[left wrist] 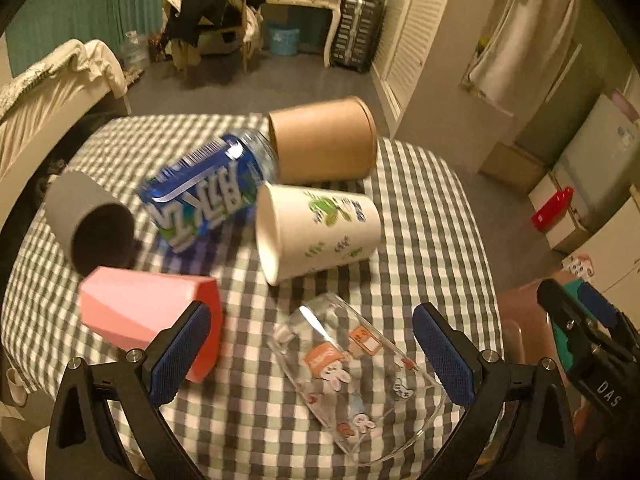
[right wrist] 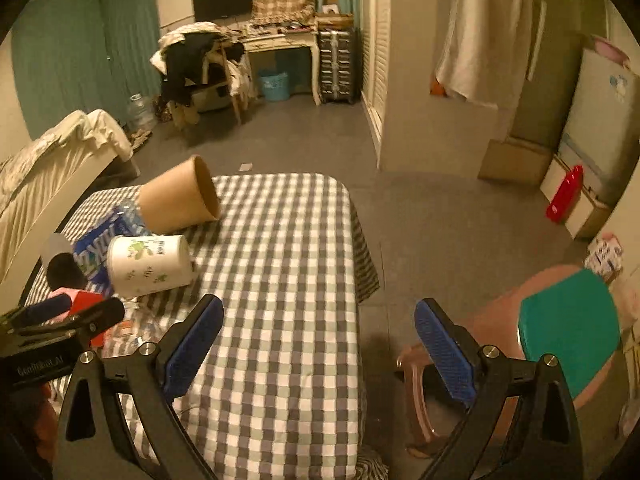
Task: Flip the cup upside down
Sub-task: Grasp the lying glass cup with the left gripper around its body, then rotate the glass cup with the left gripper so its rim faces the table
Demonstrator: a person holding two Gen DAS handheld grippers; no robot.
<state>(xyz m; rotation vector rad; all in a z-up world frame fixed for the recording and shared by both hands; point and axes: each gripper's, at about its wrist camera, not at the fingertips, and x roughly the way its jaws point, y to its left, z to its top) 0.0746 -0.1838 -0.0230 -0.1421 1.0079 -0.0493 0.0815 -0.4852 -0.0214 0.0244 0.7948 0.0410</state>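
Several cups lie on their sides on the checked tablecloth (left wrist: 420,208). A clear glass cup with cartoon stickers (left wrist: 352,376) lies between the fingers of my open left gripper (left wrist: 312,354). A pink cup (left wrist: 148,316) lies behind its left finger. A white printed cup (left wrist: 316,232), a brown paper cup (left wrist: 324,144), a grey cup (left wrist: 90,220) and a blue bottle (left wrist: 208,188) lie beyond. My right gripper (right wrist: 318,350) is open and empty over the table's right edge. It sees the white cup (right wrist: 150,266) and brown cup (right wrist: 178,196) at its left.
A pink stool with a green seat (right wrist: 568,320) stands on the floor right of the table (right wrist: 280,280). A bed (right wrist: 48,172) lies to the left. A desk, chair and drawers stand at the far wall.
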